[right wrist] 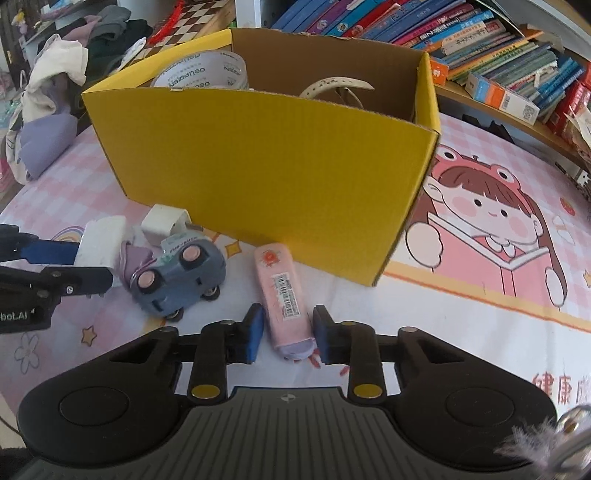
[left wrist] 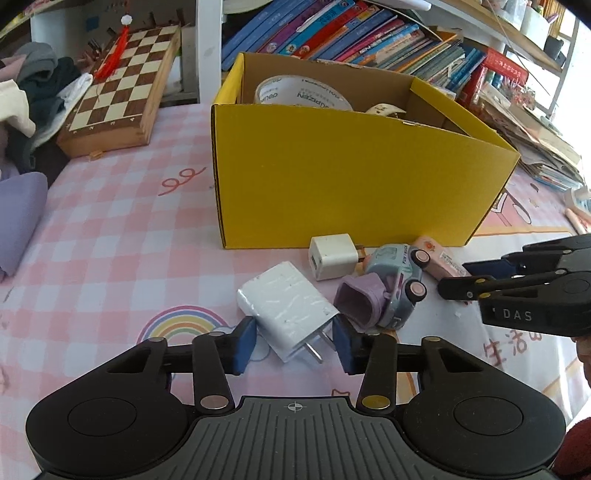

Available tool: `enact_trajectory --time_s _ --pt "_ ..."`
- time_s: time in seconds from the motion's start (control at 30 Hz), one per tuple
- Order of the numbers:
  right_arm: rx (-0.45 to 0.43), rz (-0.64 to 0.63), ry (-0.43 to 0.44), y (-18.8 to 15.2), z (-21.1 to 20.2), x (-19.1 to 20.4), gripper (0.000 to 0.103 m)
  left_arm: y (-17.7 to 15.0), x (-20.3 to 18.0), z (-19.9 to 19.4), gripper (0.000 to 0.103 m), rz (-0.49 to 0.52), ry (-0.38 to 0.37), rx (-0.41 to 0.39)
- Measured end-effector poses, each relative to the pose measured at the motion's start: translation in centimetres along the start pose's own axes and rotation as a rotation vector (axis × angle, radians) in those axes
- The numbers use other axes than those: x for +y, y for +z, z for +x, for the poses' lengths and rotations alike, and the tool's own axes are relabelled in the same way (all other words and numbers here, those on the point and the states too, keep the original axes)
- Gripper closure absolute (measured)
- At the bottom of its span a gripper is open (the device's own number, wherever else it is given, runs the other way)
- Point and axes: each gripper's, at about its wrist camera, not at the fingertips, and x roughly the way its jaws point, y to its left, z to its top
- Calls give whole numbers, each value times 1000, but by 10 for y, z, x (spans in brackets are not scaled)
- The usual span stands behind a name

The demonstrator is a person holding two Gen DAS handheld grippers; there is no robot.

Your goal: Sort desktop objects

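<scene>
Yellow cardboard box (left wrist: 354,177) sits in the middle of a pink checked tablecloth (left wrist: 110,240), so I'll place everything else off that. Inside it, toward the back left, there's a big roll of clear tape (left wrist: 295,94), and a cream strap-like thing (right wrist: 336,86) curls up further right.

Just in front of the box's near wall there's a little cluster. A small white cube charger (left wrist: 332,256) is closest to the wall, nearly touching it. A bigger white plug adapter (left wrist: 288,310) lies a bit further out from the box, prongs pointing back at the camera. Right beside those is a grey-blue toy car (left wrist: 395,288) tipped on its side, wheels out. A pink bar-shaped pack with a barcode label (right wrist: 284,295) lies in front of the box's right half, one end near the wall.

The left gripper (left wrist: 293,345) has its blue pads either side of the big adapter's prong end, jaws fairly narrow; the pads look right at the adapter's body, but I can't tell if they're actually pressing on it. The right gripper (right wrist: 288,332) straddles the near end of the pink pack, jaws narrow, pads at its sides with a sliver of gap on the left.

Behind the box: a chessboard (left wrist: 122,88) off to the left and rows of books (left wrist: 351,33).
</scene>
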Motion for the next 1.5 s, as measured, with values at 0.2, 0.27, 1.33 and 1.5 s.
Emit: enact_trajectory --time_s 0.2,0.27,1.33,1.5 --pt "-8 33 -20 -8 -11 1 80 -4 7 -11 101 -10 -15 -8" --pt "-10 35 -21 -11 -15 4 80 -6 8 -14 101 -12 -14 -9" --pt "17 2 -34 -17 -13 5 80 -1 -3 -7 41 27 20 -58" --pt "18 -24 -20 -16 -13 4 80 6 -10 5 41 53 43 -55"
